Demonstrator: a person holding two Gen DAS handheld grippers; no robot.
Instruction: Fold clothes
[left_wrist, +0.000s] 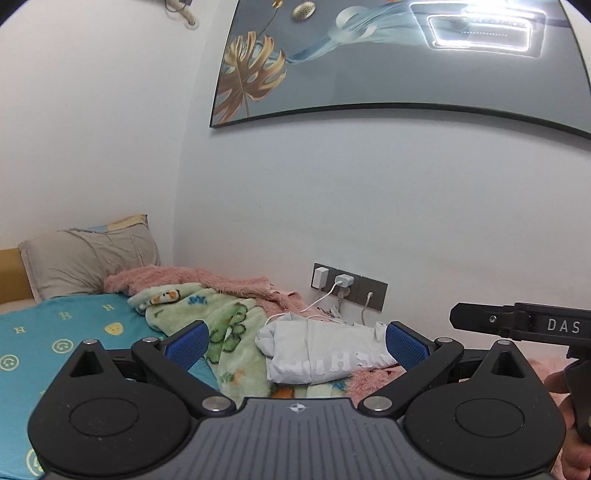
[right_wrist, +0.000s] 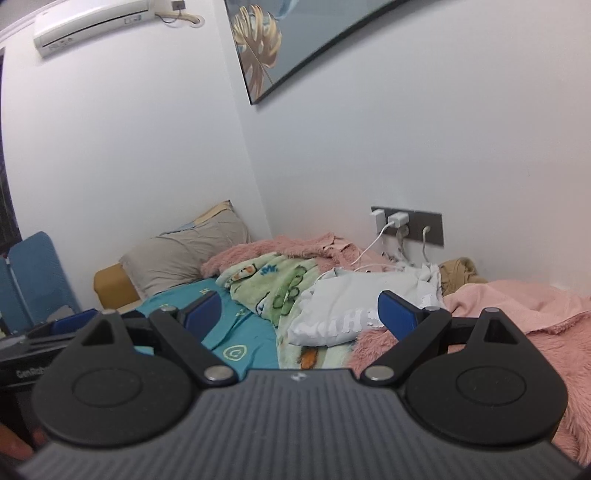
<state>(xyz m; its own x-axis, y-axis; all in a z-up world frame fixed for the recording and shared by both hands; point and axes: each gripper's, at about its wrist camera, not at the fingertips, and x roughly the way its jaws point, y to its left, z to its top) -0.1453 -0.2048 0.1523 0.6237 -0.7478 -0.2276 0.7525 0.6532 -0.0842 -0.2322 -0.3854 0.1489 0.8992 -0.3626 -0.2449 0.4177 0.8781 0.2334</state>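
Left wrist: one folded garment (left_wrist: 317, 350), two chargers (left_wrist: 332, 278).

The right claw (right_wrist: 299, 314) hangs wide apart and empty above the bed (right_wrist: 243, 332). Beyond it a folded white garment (right_wrist: 351, 306) lies on a green cartoon blanket (right_wrist: 273, 284), beside a pink blanket (right_wrist: 517, 306).

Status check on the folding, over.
Left claw open, empty. Right claw open, empty. White garment folded, lying on the blankets. Charger cable trails beside it.
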